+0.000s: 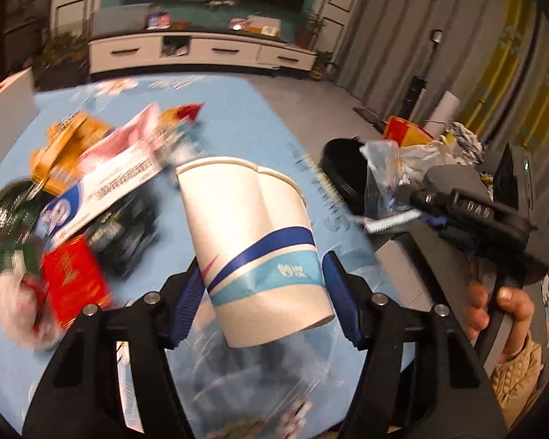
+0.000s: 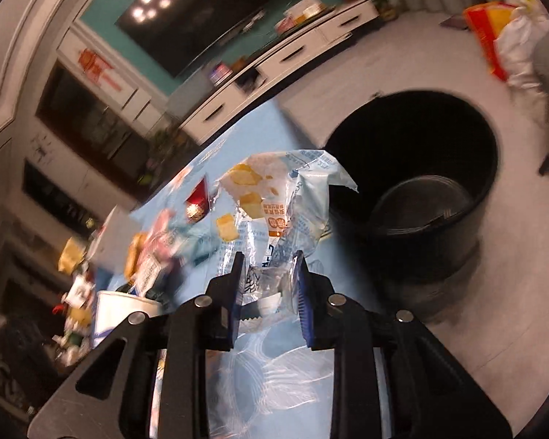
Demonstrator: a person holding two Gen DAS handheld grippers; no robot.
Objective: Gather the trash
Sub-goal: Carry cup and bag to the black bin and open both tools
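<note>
My left gripper (image 1: pixel 263 274) is shut on a white paper cup (image 1: pixel 252 241) with blue bands, held tilted above the blue table (image 1: pixel 238 117). The cup also shows in the right wrist view (image 2: pixel 120 311). My right gripper (image 2: pixel 269 270) is shut on a clear plastic snack wrapper (image 2: pixel 282 197) with yellow print, held up just left of a black trash bin (image 2: pixel 417 190) on the floor. The right gripper also shows in the left wrist view (image 1: pixel 402 216), with the wrapper (image 1: pixel 384 179) in front of the bin (image 1: pixel 344 172).
A pile of trash lies on the table's left: a toothpaste box (image 1: pixel 102 190), an orange packet (image 1: pixel 69 146), a red pack (image 1: pixel 73 281), dark wrappers (image 1: pixel 124 230). A white box (image 1: pixel 7 113) stands at the far left. Bags and a red-yellow packet (image 1: pixel 406 131) lie past the bin.
</note>
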